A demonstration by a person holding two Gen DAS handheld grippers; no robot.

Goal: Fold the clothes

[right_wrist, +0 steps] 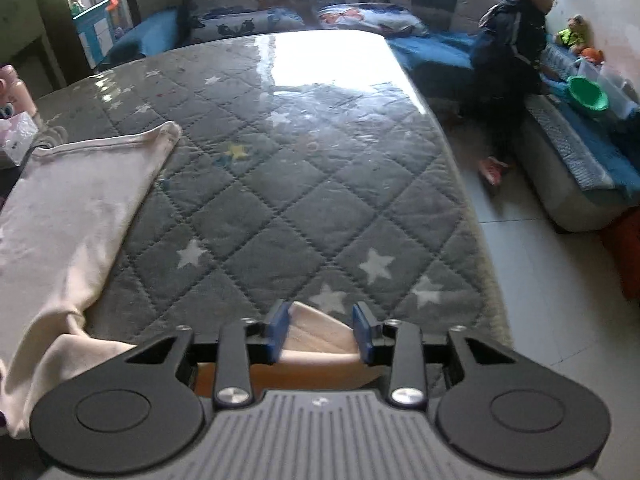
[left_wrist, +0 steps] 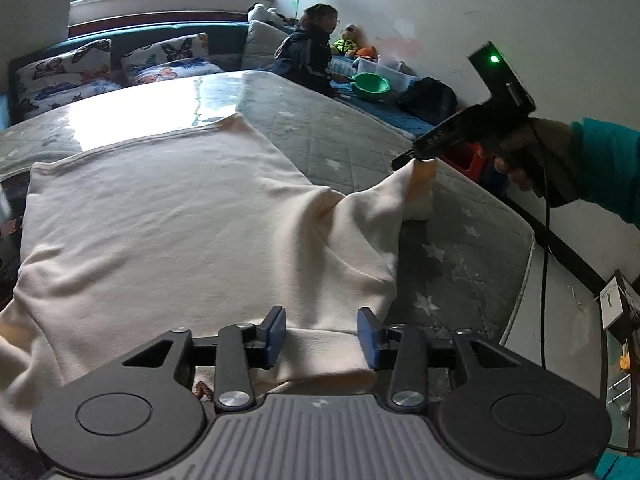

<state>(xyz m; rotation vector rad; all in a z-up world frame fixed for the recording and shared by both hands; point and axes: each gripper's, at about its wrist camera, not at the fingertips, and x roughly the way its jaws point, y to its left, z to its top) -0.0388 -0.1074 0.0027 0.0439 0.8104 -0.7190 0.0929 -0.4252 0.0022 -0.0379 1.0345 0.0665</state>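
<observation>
A cream sweatshirt (left_wrist: 160, 220) lies spread flat on the grey star-quilted mattress (right_wrist: 304, 184). My left gripper (left_wrist: 322, 334) is open, and its blue pads (left_wrist: 276, 334) hover just over the near hem. My right gripper (right_wrist: 321, 332) holds the end of the right sleeve (right_wrist: 316, 334). The cloth fills the gap between its pads, which stand fairly wide apart. In the left wrist view the right gripper (left_wrist: 416, 160) has the sleeve (left_wrist: 384, 204) raised off the mattress at the right. The body of the sweatshirt (right_wrist: 60, 216) lies to the right gripper's left.
The mattress edge (left_wrist: 524, 256) drops to a tiled floor (right_wrist: 560, 300) on the right. A person (right_wrist: 508, 60) sits on the floor by a low bed with a green bowl (right_wrist: 588, 94) and toys. Butterfly pillows (right_wrist: 248, 4) line the far end.
</observation>
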